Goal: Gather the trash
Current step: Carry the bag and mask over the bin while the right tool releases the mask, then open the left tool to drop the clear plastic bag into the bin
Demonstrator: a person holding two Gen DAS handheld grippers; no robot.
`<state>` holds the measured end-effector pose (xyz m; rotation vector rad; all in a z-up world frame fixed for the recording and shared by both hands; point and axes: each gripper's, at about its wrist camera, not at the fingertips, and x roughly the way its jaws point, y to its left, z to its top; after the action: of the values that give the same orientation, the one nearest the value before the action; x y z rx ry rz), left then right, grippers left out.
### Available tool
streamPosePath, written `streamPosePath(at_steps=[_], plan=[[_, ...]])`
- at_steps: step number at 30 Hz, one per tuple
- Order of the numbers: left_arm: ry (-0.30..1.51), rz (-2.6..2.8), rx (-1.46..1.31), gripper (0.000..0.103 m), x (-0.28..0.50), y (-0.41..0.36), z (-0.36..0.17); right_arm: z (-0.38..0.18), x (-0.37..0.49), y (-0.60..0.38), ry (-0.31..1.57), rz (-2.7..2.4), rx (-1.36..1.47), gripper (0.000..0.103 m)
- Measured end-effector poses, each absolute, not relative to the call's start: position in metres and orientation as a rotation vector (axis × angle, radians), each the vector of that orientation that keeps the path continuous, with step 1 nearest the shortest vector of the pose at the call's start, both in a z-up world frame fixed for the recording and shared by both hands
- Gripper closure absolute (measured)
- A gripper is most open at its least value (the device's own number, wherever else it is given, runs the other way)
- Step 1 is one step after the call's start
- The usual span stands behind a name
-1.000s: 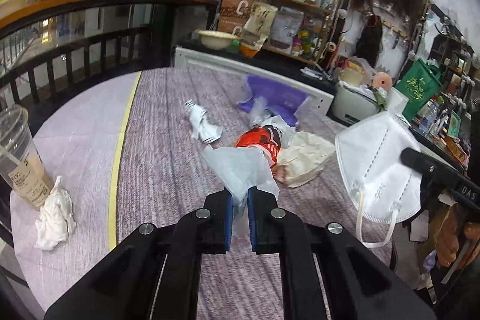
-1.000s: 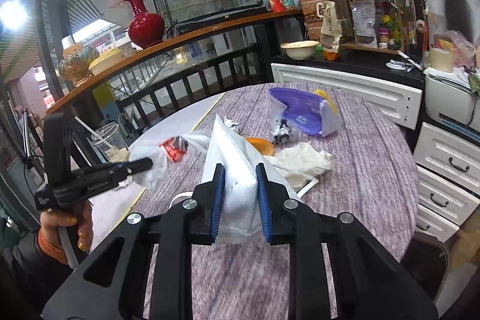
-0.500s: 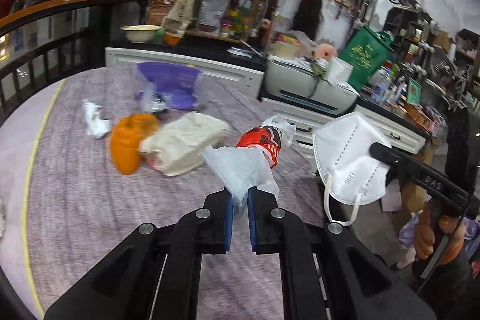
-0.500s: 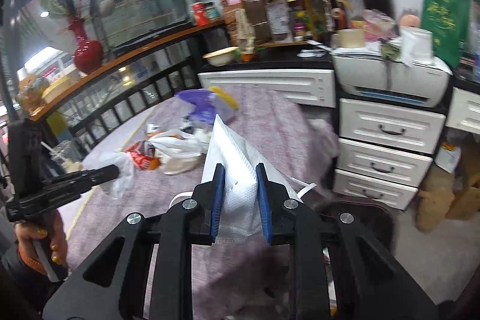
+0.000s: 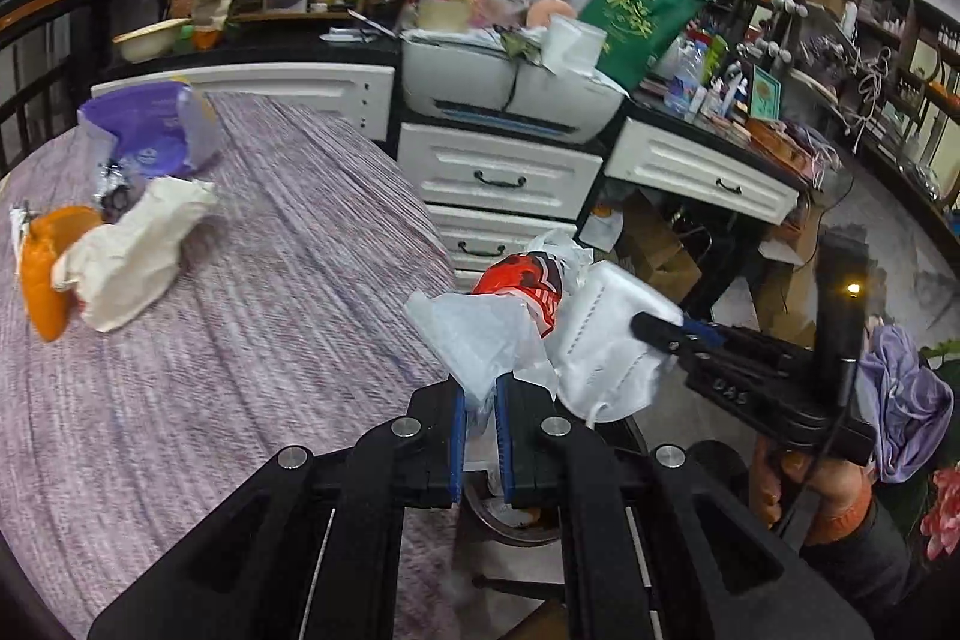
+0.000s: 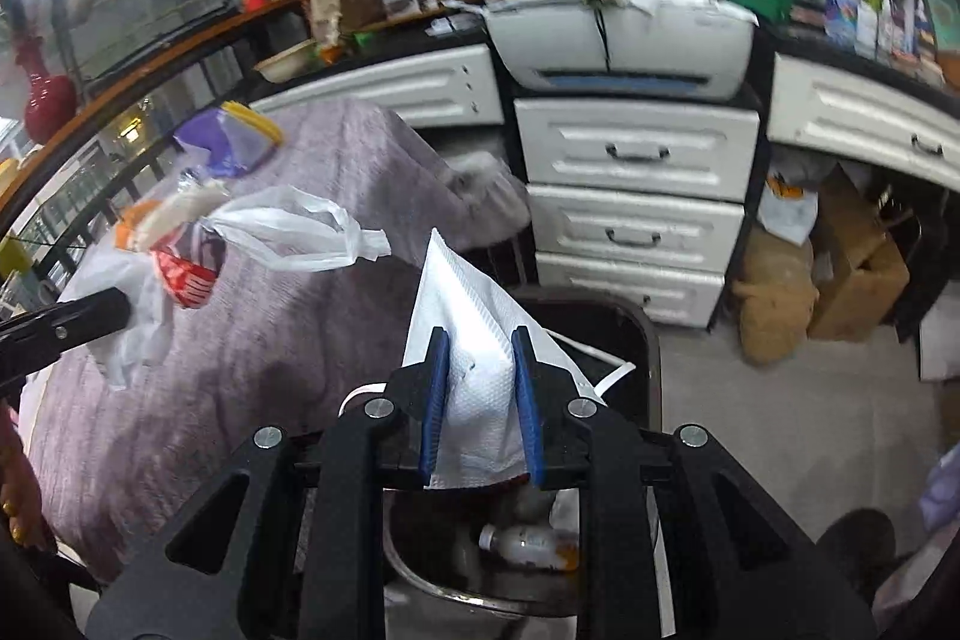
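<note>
My left gripper (image 5: 480,388) is shut on a clear plastic bag (image 5: 474,334) with a red wrapper (image 5: 525,283) inside, held past the table's right edge. My right gripper (image 6: 477,376) is shut on a white face mask (image 6: 474,340), held over a metal bin (image 6: 480,562) that holds a bottle (image 6: 528,541). The mask (image 5: 606,346) and the right gripper (image 5: 690,340) show in the left wrist view, touching the bag. The bag (image 6: 258,232) and the left gripper (image 6: 66,316) show in the right wrist view.
On the purple table (image 5: 270,340) lie a cream paper bag (image 5: 132,256), an orange peel (image 5: 42,274) and a purple packet (image 5: 150,136). White drawers (image 6: 636,196) and a printer (image 6: 624,40) stand behind. A black chair (image 6: 600,328) is by the bin.
Both grippers swung right off the table with their loads. The mask and the bag now hang together above the bin by the drawers.
</note>
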<state>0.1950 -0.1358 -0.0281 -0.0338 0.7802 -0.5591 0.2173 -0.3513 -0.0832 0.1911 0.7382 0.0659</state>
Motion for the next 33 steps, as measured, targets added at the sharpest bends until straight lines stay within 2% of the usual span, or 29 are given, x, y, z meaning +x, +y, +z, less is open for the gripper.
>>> streamPosePath(at_steps=[8,9,12,13,17,21,33], plan=[[0.826,-0.575,0.01,0.094,0.206,-0.168,-0.044,-0.144,0.236,-0.369,0.853,0.005,0.241,0.079],[0.834,-0.576,0.013,0.094,0.207,-0.171,-0.047,-0.15,0.237,-0.372,0.863,-0.014,0.248,0.074],[0.86,-0.579,0.018,0.094,0.211,-0.18,-0.055,-0.163,0.238,-0.379,0.887,-0.066,0.268,0.046],[0.868,-0.58,0.019,0.094,0.212,-0.182,-0.057,-0.167,0.237,-0.382,0.887,-0.065,0.285,0.041],[0.89,-0.583,0.044,0.094,0.215,-0.192,-0.066,-0.17,0.229,-0.389,0.883,-0.078,0.302,0.04],[0.91,-0.584,0.067,0.094,0.216,-0.2,-0.073,-0.167,0.217,-0.393,0.865,-0.09,0.31,0.024],[0.964,-0.582,0.159,0.094,0.224,-0.23,-0.093,-0.151,0.184,-0.41,0.801,-0.174,0.274,0.016]])
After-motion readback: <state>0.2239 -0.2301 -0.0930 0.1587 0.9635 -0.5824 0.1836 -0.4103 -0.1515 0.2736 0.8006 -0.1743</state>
